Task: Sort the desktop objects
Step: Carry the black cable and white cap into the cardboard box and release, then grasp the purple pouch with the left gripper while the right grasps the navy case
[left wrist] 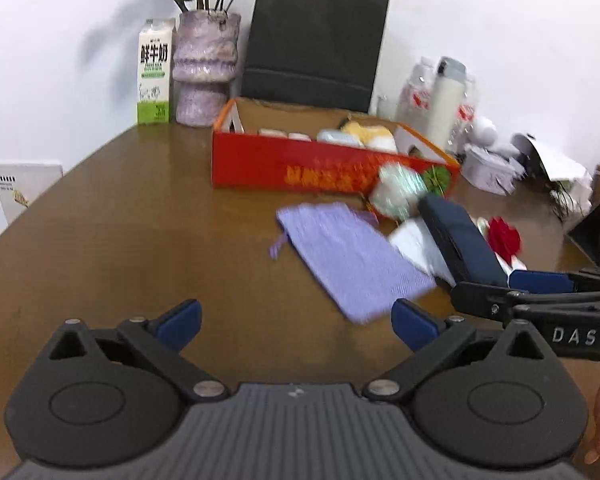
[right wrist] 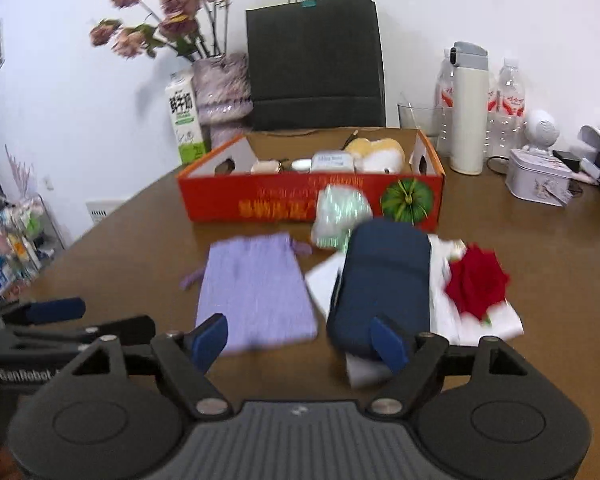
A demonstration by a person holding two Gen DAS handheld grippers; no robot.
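A red cardboard box (right wrist: 260, 200) stands mid-table and holds several small items and a plush toy (right wrist: 380, 154). In front of it lie a purple drawstring pouch (right wrist: 256, 288), a pale green mesh bundle (right wrist: 340, 216), a navy case (right wrist: 384, 288) on white paper (right wrist: 488, 324), and a red rose (right wrist: 478, 284). My right gripper (right wrist: 300, 340) is open, low over the near ends of the pouch and the case. My left gripper (left wrist: 296, 324) is open and empty, just before the pouch (left wrist: 352, 264). The box (left wrist: 280, 168) and case (left wrist: 464, 244) also show there.
At the back stand a black paper bag (right wrist: 316, 56), a vase of dried flowers (right wrist: 224, 92), a milk carton (right wrist: 186, 120), a white thermos (right wrist: 468, 108), water bottles (right wrist: 510, 96), a glass (right wrist: 418, 118) and a tin (right wrist: 538, 180). The wooden table (left wrist: 120, 240) curves away at the left.
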